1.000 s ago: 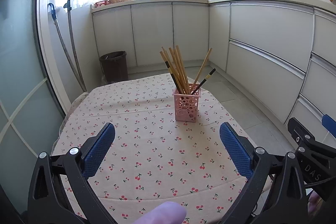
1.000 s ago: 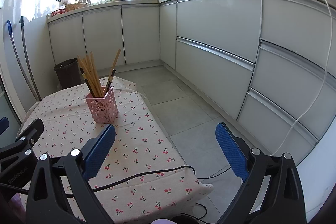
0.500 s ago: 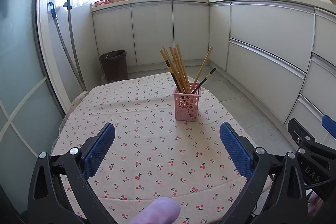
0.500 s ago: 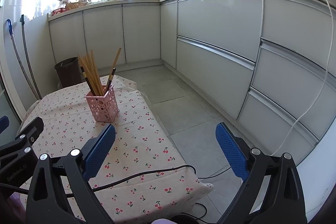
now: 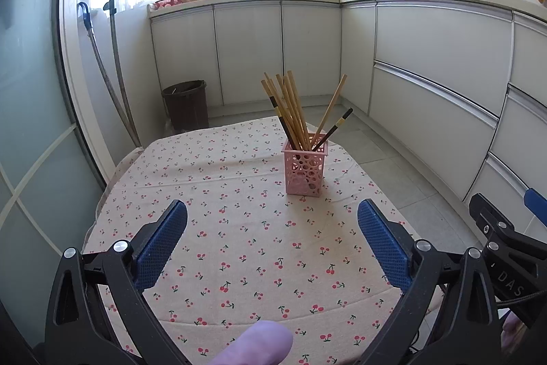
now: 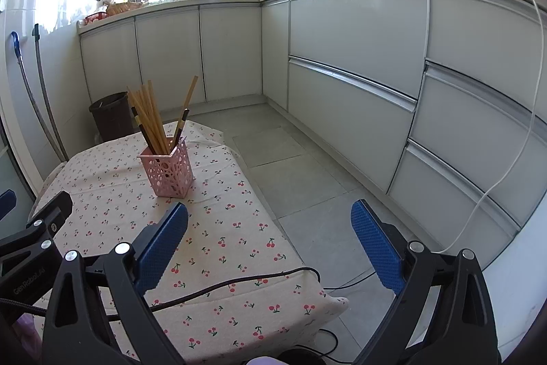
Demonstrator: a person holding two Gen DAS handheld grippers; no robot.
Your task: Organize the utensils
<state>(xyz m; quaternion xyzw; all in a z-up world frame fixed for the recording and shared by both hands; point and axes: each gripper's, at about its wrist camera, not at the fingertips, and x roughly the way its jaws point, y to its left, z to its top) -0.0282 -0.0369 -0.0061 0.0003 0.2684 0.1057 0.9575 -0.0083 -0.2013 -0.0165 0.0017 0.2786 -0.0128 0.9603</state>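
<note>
At the far left two hoses (image 5: pixel 102 70) leaned against the wall, and beside them a brown bin (image 5: pixel 186 105) stood on the floor. My left gripper (image 5: pixel 271 236) hung low over the surface (image 5: pixel 239 248), which was spread with a cherry-print cloth; its jaws were wide apart with nothing between them. Ahead of it, towards the far right part of the cloth, the pink holder (image 5: pixel 304 168) stood upright with the chopsticks (image 5: pixel 294 110) fanned out of its top, most leaning left, two leaning right. My right gripper (image 6: pixel 270 243) was past the surface's right edge, over the floor (image 6: pixel 301 180), jaws likewise spread and empty. From there the holder (image 6: pixel 169 168) sat up and to the left, well apart from both grippers. A black cable (image 6: pixel 239 283) lay across the cloth's near corner. White cabinets (image 6: pixel 355 57) ran along the right.
</note>
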